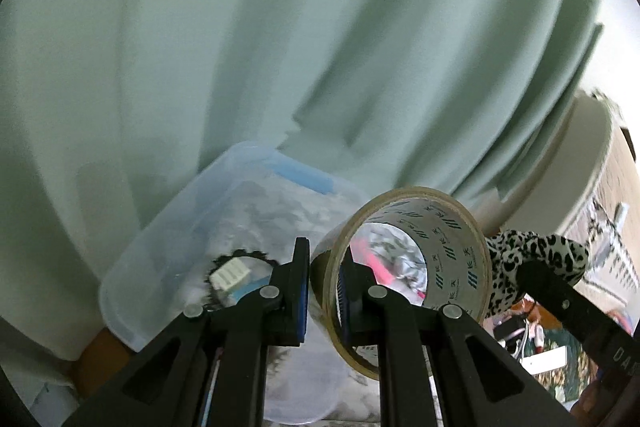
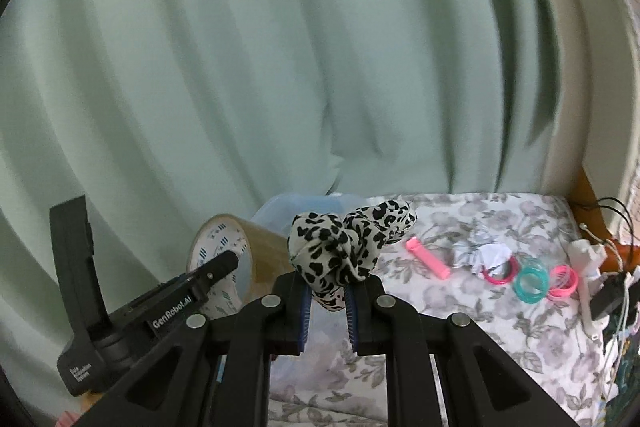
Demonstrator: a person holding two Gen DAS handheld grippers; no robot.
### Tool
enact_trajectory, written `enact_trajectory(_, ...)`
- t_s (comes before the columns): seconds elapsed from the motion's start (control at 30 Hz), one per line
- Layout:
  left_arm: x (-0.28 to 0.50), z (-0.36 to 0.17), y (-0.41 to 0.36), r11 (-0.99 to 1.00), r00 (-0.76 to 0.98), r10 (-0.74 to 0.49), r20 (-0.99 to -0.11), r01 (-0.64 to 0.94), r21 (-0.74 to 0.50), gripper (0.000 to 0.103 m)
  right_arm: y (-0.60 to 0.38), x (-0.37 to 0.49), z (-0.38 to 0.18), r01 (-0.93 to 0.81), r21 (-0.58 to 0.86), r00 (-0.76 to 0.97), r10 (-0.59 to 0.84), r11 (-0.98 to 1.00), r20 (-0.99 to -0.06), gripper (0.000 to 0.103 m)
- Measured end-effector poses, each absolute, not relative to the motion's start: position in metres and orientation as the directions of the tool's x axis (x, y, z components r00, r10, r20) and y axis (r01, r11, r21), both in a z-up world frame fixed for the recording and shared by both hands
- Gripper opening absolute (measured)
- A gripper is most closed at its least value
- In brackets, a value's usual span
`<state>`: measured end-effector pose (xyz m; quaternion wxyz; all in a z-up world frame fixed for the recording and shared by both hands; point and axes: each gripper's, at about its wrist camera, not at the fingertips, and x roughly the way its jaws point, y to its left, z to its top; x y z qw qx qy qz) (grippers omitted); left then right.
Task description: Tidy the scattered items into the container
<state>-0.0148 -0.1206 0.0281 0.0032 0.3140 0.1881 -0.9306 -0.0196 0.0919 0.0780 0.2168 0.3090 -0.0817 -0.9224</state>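
My left gripper [image 1: 325, 291] is shut on the wall of a clear tape roll [image 1: 416, 267], one finger inside the ring, and holds it above a clear plastic container [image 1: 168, 247]. The roll also shows in the right wrist view [image 2: 224, 247]. My right gripper [image 2: 328, 301] is shut on a leopard-print scrunchie [image 2: 344, 243], lifted close beside the tape roll; the scrunchie also shows in the left wrist view [image 1: 532, 259]. The container holds a black scrunchie [image 1: 240, 259] and a white block [image 1: 231, 277].
On the floral cloth [image 2: 460, 311] to the right lie a pink tube [image 2: 427, 259], crumpled paper [image 2: 482, 253], pink rings [image 2: 562, 281] and a teal ring [image 2: 530, 283]. A green curtain [image 2: 280, 67] hangs behind. Cables and a white stand [image 2: 588, 279] sit at the far right.
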Motion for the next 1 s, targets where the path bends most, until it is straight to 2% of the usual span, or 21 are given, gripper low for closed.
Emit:
enact_trajectory(0.4,-0.010,0.005,-0.186,-0.880,-0.790,0.053,-0.610,0.252,-0.403,0.012,0.025,-0.030,0.057,0.449,0.233,-0.621,-0.489,-0.862,-0.612,0.016)
enact_trajectory(1.0,-0.032,-0.025,-0.209,-0.864,-0.731,0.042,-0.681,0.316,-0.393,0.013,-0.015,-0.043,0.014,0.499,0.233,-0.489,-0.493,-0.835,-0.720,0.017)
